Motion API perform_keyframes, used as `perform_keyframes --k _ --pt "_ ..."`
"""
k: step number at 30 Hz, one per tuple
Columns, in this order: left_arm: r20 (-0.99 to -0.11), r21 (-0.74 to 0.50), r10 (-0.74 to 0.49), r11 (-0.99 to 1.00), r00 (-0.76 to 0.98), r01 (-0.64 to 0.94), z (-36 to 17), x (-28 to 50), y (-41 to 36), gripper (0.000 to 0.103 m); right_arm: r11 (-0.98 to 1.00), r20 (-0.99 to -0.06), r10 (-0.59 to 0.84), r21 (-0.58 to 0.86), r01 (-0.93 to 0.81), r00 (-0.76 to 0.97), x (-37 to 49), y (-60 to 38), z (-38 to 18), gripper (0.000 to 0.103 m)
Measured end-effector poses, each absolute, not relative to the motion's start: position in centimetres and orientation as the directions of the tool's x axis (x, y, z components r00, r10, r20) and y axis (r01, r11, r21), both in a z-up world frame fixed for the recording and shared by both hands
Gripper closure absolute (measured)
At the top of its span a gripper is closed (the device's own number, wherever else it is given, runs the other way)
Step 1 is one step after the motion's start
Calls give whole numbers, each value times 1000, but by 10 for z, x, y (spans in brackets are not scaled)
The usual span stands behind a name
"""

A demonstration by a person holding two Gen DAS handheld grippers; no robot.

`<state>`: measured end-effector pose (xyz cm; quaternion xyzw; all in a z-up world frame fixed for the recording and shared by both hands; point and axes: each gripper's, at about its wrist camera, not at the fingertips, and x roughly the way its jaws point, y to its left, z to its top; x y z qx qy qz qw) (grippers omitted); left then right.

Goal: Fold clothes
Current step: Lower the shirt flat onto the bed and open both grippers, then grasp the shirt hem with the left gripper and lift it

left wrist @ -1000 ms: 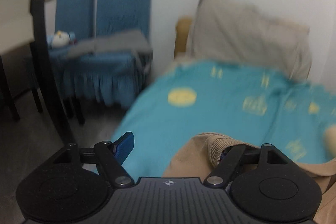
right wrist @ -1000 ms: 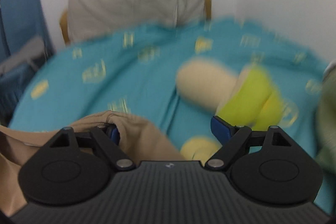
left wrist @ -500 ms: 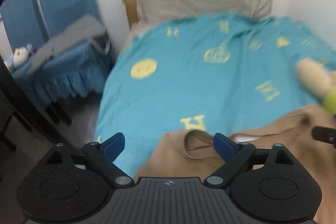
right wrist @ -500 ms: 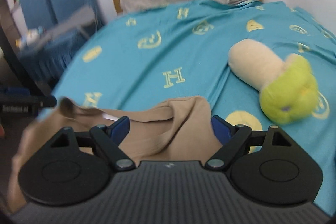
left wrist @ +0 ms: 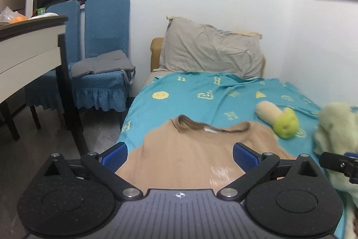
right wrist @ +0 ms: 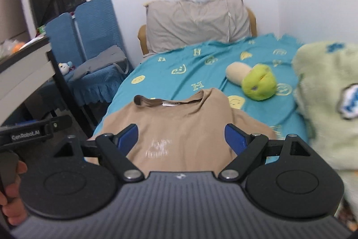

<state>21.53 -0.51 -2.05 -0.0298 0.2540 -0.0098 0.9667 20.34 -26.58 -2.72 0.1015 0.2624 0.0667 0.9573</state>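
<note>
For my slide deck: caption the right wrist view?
Open right gripper above a tan cotton T-shirt spread flat on the turquoise patterned bedsheet.

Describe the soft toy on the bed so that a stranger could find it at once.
Start at the bed with the teal sheet and grey pillow. The soft toy lies on the sheet past the tan shirt, beside the pale green blanket. Only it has a lime-green head on a cream, tube-shaped body.
</note>
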Motion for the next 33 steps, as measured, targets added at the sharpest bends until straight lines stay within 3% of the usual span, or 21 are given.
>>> perform_keyframes --k 7,11,17,24,27,33 --pt "-482 -118 -55 993 875 -2 -13 101 -4 1 969 -456 177 234 -74 872 118 -272 -26 17" --pt "-525 -173 -89 985 846 -4 -28 83 8 1 962 -449 172 269 -50 877 114 -279 -26 17" --pt "-578 -260 -105 964 809 -61 -62 105 34 1 952 -446 177 303 -38 877 115 -286 -30 17" --pt "-616 -550 -174 794 769 -260 -117 164 88 2 916 -456 190 400 10 870 122 -302 -37 18" --pt "-600 -671 -199 652 775 -353 -140 185 113 4 892 -456 196 450 35 868 127 -309 -42 22" --pt "-542 -754 -176 533 822 -383 -161 228 131 8 855 -482 219 513 71 848 149 -313 -54 25"
